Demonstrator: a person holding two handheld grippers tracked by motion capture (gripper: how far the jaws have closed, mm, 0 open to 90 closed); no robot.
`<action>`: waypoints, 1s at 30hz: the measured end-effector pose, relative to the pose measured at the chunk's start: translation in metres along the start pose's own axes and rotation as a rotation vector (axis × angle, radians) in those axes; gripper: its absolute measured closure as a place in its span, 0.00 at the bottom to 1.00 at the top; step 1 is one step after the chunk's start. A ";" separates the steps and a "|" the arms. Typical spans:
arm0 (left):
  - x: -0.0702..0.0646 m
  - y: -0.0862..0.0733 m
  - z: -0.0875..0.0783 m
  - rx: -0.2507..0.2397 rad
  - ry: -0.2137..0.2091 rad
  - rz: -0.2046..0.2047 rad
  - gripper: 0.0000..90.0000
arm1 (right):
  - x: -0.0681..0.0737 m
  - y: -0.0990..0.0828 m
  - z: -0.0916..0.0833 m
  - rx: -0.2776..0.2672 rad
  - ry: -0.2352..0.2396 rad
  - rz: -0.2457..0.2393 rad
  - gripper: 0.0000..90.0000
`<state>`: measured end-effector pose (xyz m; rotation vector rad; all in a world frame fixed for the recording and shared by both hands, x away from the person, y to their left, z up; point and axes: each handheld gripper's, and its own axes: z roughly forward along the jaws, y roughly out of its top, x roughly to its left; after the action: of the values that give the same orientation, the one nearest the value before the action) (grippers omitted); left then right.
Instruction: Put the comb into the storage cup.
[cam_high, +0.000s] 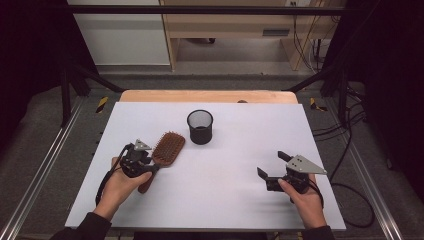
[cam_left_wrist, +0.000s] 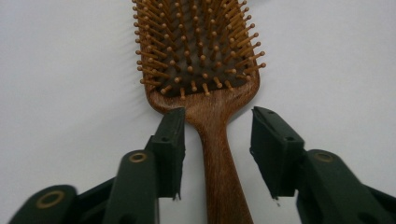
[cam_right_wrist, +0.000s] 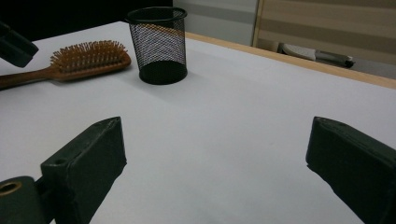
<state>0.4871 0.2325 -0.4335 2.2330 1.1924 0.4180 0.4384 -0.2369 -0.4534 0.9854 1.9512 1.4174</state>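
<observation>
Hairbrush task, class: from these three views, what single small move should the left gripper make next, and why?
Probably close the left gripper on the hairbrush. Its jaws stand open on either side of the wooden handle, with a gap at each pad, and the brush lies flat on the white table beside the mesh cup. The right gripper waits open, well apart.

the hairbrush (cam_left_wrist: 210, 112) looks like reddish-brown wood with a smooth, faintly glossy handle and matching wooden pins. the pen cup (cam_right_wrist: 159, 44) is black wire mesh, matt. the surface (cam_high: 240, 165) is a smooth, matt white sheet, with a bare pale wood strip along its far edge. the left hand-held gripper (cam_left_wrist: 217, 149) has matt black plastic pads.
</observation>
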 end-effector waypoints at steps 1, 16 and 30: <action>0.000 0.000 0.000 0.000 0.000 0.000 0.56 | 0.000 0.000 0.000 0.000 0.000 0.000 0.05; 0.001 0.000 0.015 0.031 0.047 -0.052 0.07 | 0.000 -0.001 0.001 0.010 0.008 0.002 0.06; -0.004 0.002 0.025 0.081 0.019 -0.077 0.24 | 0.000 -0.001 0.001 0.013 0.014 0.003 0.06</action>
<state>0.4990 0.2196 -0.4522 2.2466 1.3223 0.3673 0.4387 -0.2362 -0.4543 0.9864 1.9723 1.4191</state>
